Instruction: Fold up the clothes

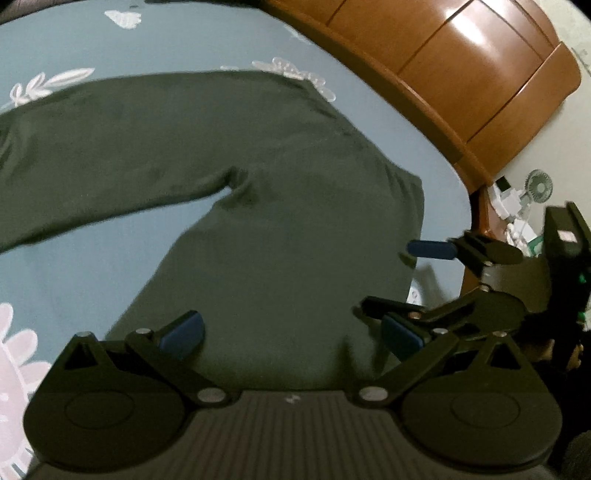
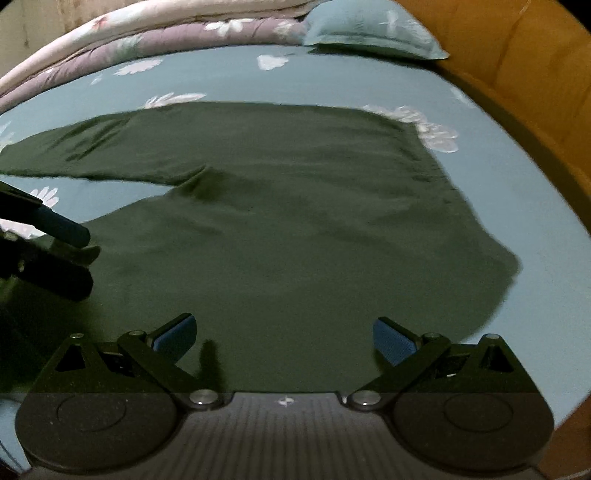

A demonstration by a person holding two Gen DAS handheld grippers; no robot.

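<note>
Dark green trousers [image 1: 266,177] [image 2: 295,206] lie flat on a blue floral bedsheet [image 1: 166,40] [image 2: 498,192]. The waistband is on the right and the two legs run left, splitting at the crotch. My left gripper [image 1: 291,334] is open over the near leg, with nothing between its blue pads. In the left wrist view my right gripper [image 1: 410,280] is open by the near waist corner. In its own view the right gripper [image 2: 284,336] spreads wide above the near part of the fabric. There, the left gripper [image 2: 83,254] shows open at the left edge.
A wooden headboard [image 1: 461,74] [image 2: 524,74] borders the bed on the right. A pillow [image 2: 369,33] and a folded floral quilt [image 2: 110,40] lie at the far side. A nightstand with a small fan [image 1: 537,184] and clutter stands beyond the bed corner.
</note>
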